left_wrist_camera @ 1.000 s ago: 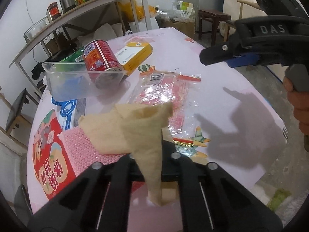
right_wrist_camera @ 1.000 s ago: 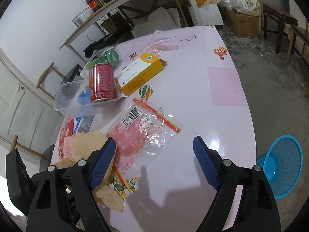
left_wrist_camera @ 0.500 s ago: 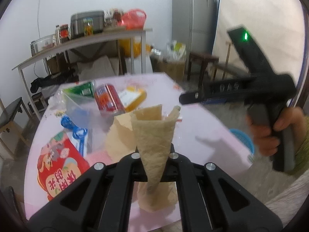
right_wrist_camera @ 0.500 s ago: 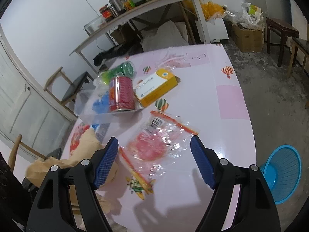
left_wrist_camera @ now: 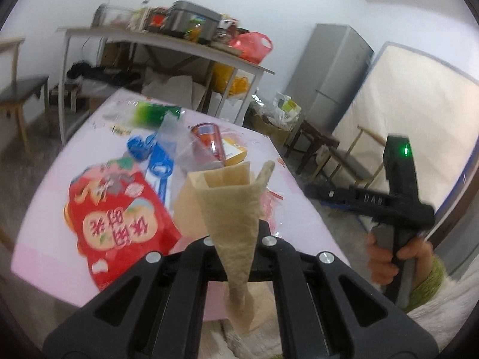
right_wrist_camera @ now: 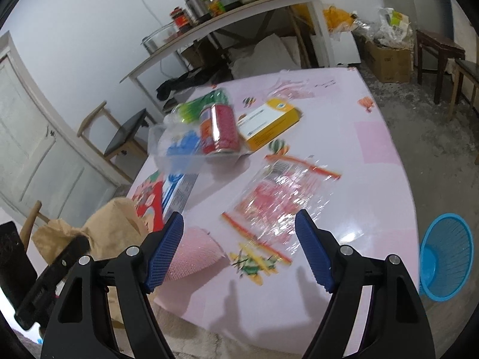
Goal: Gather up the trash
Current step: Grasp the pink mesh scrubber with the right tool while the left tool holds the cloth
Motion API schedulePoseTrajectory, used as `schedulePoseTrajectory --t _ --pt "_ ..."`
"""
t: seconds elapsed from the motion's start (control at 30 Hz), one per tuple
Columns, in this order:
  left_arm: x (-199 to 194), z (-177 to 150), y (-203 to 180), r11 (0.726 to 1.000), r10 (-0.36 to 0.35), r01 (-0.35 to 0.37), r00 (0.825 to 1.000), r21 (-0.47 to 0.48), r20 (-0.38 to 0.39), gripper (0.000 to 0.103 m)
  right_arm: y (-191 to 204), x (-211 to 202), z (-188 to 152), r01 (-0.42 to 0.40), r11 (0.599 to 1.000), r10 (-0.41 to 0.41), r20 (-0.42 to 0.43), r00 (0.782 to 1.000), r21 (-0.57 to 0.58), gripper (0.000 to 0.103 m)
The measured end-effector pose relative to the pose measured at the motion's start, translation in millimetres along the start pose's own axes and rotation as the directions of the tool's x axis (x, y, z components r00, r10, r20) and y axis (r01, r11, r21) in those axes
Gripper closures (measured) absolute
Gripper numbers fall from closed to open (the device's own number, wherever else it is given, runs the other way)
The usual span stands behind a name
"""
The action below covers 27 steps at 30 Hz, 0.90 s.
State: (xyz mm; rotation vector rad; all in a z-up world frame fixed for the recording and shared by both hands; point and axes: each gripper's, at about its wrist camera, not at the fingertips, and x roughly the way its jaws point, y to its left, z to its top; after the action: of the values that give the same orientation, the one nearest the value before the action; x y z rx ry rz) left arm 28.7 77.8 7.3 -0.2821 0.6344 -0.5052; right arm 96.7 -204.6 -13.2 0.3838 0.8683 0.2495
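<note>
My left gripper [left_wrist_camera: 236, 243] is shut on a crumpled brown paper bag [left_wrist_camera: 230, 206], which hangs in the air off the pink table's [left_wrist_camera: 60, 257] near edge. In the right wrist view the same brown paper bag [right_wrist_camera: 101, 230] shows at lower left. My right gripper [right_wrist_camera: 239, 251] stands open above the table's near side, with nothing between its blue pads [right_wrist_camera: 163, 254]. Below it lie a clear red-printed wrapper [right_wrist_camera: 284, 197] and a pink mesh pad [right_wrist_camera: 191, 254]. A person's hand [left_wrist_camera: 386, 257] holds the right gripper [left_wrist_camera: 368, 200].
Further back lie a red can [right_wrist_camera: 220, 128] in a clear plastic tub [right_wrist_camera: 176, 155], a yellow box [right_wrist_camera: 269, 122], a green packet [right_wrist_camera: 203, 104] and a red packet [left_wrist_camera: 119, 218]. A blue basket [right_wrist_camera: 446, 257] stands on the floor at the right. Chairs and a cluttered shelf table surround.
The left gripper has lifted the brown paper off the table and drawn back past the near edge while rolling. The right gripper has risen and pulled back a little, still open.
</note>
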Motion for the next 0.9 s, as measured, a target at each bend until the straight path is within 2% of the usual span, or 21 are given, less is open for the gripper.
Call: schedulePoseTrajectory --t 0.1,0.23,0.3,0.4,0.53,0.57,0.67,0.83,0.9 --pt "-6.7 -1.5 14.7 0.996 -0.047 0.047 0.999 -0.081 0.003 0.103 12.1 9.9 -6.3 -0.026 1.0 0.025 -0.046 0.999 -0.018 0.028" --pt "-14.6 -3.8 26.6 0.984 -0.117 0.116 0.993 -0.136 -0.001 0.103 25.1 22.1 -9.4 -0.022 0.998 0.018 -0.084 0.996 -0.055 0.028" --pt "-19.6 -7.5 32.9 0.982 -0.117 0.116 0.993 -0.147 -0.001 0.103 29.9 26.8 -9.5 -0.028 0.998 0.021 -0.101 0.995 -0.064 0.028" --pt "-15.4 -17.5 37.9 0.991 -0.044 0.04 0.998 -0.128 -0.033 0.103 35.8 32.0 -11.5 -0.031 0.996 0.021 -0.116 0.993 -0.08 0.028" --pt "-0.8 -31.0 37.0 0.994 0.04 -0.049 0.996 -0.101 -0.086 0.103 43.0 37.1 -19.1 -0.049 0.992 0.033 -0.142 0.989 -0.114 0.028" --pt "4.1 -33.5 34.3 0.993 0.082 -0.091 0.991 -0.078 -0.108 0.103 45.2 38.9 -22.5 -0.048 0.99 0.027 -0.151 0.988 -0.135 0.028" --pt "14.4 -41.5 33.5 0.986 0.153 -0.16 0.976 -0.038 -0.155 0.103 50.5 50.0 -33.3 -0.054 0.978 0.012 -0.202 0.979 -0.203 0.028" --pt "28.0 -53.6 36.1 0.977 0.206 -0.215 0.952 -0.016 -0.226 0.103 43.1 78.5 -47.1 -0.046 0.977 -0.021 -0.303 0.953 -0.21 0.028" --pt "37.6 -60.4 37.6 0.969 0.237 -0.246 0.934 0.001 -0.269 0.103 37.6 85.4 -49.7 -0.051 0.98 -0.014 -0.32 0.947 -0.194 0.028"
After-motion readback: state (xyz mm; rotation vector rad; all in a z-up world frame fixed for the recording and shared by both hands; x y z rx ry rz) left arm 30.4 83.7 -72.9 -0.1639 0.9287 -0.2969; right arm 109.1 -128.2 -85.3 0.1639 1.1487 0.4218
